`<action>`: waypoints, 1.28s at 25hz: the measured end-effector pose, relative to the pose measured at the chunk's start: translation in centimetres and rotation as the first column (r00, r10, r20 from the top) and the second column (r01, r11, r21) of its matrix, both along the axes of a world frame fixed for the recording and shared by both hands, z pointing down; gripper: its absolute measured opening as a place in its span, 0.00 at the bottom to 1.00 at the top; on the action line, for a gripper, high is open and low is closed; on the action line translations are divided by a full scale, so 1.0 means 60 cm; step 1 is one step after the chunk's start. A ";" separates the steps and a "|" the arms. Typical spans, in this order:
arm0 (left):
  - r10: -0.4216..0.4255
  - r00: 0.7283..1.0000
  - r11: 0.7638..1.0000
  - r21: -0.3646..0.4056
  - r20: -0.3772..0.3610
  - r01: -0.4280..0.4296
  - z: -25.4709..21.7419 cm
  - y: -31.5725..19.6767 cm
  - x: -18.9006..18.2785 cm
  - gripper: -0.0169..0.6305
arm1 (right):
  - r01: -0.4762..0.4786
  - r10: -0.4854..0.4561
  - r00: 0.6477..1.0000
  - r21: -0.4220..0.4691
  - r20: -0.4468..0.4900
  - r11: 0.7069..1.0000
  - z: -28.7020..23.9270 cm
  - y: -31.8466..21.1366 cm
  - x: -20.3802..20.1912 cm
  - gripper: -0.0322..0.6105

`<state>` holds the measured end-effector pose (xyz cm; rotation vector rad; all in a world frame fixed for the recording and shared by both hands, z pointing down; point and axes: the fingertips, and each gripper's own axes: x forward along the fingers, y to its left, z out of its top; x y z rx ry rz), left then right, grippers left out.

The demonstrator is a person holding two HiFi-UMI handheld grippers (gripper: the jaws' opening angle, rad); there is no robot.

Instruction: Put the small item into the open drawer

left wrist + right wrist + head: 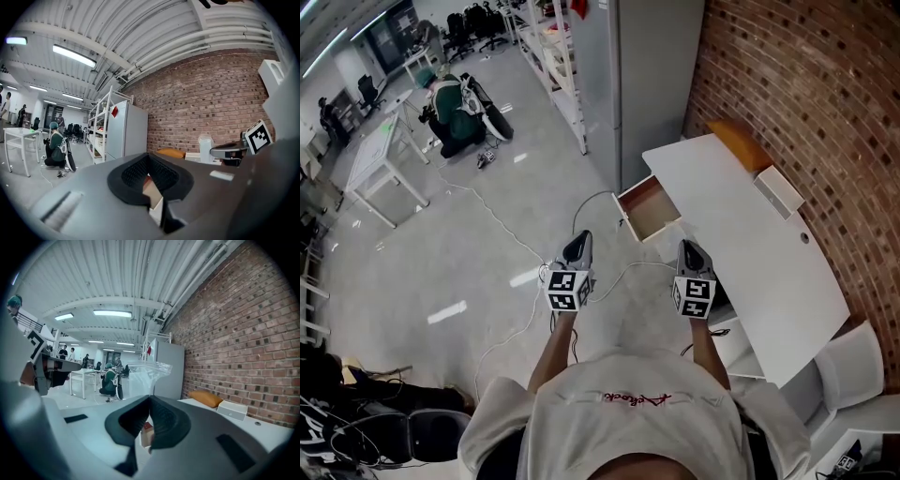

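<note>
The open drawer (pixel 654 208), wood-brown inside with a white front, sticks out of the white desk (pixel 741 234) just ahead of both grippers. My right gripper (pixel 691 247) is shut on a small clear plastic item (pixel 145 373), which stands up beyond the jaw tips; from the left gripper view the same clear item (pixel 205 148) shows at the tip of my right gripper (pixel 226 151). My left gripper (pixel 578 242) hangs left of the drawer, its pads together with nothing between them. Both grippers are short of the drawer, over the floor.
An orange cushion (pixel 739 141) and a white box (pixel 778 190) lie on the desk by the brick wall. A tall grey cabinet (pixel 647 75) stands beyond the drawer. Cables (pixel 502 225) run across the floor. A person (pixel 455 112) crouches far left near a white table (pixel 380 155).
</note>
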<state>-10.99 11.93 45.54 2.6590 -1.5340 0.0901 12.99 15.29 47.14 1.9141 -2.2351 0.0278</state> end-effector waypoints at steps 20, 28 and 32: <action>0.038 0.999 0.998 -0.056 -0.015 -0.039 0.048 -0.113 -0.023 0.04 | -0.026 0.026 1.000 -0.057 -0.006 0.998 0.049 -0.096 -0.033 0.07; 0.062 0.998 0.994 -0.084 -0.019 -0.063 0.076 -0.134 0.003 0.04 | -0.032 0.032 0.999 -0.092 -0.007 0.995 0.079 -0.111 -0.018 0.07; 0.061 0.998 0.994 -0.086 -0.019 -0.062 0.079 -0.169 0.009 0.04 | -0.027 0.027 1.000 -0.091 -0.003 0.995 0.082 -0.146 -0.014 0.07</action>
